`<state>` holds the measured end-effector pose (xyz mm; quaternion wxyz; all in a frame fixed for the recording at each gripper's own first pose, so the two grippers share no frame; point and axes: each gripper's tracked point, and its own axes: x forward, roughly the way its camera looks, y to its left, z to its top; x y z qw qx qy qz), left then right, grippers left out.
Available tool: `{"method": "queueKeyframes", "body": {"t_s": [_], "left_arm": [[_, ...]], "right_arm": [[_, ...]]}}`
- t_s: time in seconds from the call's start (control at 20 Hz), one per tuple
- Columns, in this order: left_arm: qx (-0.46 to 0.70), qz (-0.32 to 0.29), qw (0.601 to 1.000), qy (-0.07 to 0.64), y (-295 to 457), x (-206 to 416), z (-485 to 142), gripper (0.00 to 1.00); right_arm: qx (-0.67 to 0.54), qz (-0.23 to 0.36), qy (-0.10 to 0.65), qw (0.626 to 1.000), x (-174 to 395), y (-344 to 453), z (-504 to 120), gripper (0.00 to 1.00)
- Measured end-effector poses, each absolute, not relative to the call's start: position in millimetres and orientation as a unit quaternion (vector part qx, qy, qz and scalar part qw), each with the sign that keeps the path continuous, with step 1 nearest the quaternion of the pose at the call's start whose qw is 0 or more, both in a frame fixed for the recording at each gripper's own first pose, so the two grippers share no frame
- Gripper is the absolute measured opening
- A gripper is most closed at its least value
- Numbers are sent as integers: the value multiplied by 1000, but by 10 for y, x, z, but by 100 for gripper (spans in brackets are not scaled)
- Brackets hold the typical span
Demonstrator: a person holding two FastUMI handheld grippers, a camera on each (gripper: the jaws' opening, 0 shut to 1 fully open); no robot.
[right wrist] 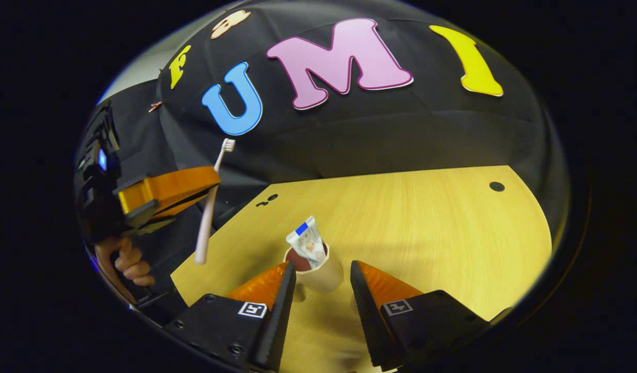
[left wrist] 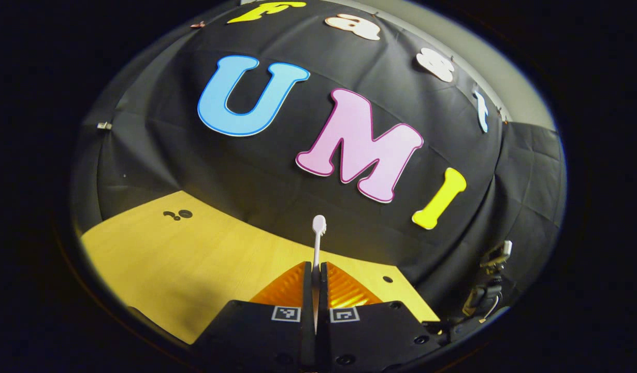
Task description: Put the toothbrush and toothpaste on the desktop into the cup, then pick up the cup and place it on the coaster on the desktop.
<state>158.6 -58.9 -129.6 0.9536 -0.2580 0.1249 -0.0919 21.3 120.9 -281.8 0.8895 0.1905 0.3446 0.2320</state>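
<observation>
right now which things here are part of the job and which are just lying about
Part of the job:
toothbrush, clamped in the left gripper
toothpaste, standing in the cup
cup
right gripper, open

Just about:
desktop

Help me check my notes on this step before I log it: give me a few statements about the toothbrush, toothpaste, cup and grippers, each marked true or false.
1. The toothpaste stands in the cup. True.
2. The toothbrush lies flat on the desktop. False: the left gripper holds it in the air, bristles up, beside the desktop's edge.
3. The right gripper is shut on the cup. False: its fingers stand open, one on either side of the cup, apart from it.
4. The left gripper's fingers are closed on the toothbrush handle. True.
5. The toothbrush is already in the cup. False: only the toothpaste is in it.
</observation>
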Motion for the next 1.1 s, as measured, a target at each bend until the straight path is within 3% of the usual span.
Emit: {"method": "queueKeyframes", "body": {"t_s": [0.55,1.1], "left_arm": [[-326,-36,937,119,-693,2264,-1980,6],[-258,26,959,115,-838,2115,-2516,8]], "right_arm": [[207,220,396,867,-254,702,-2996,65],[186,235,417,858,-324,267,-3196,66]]}}
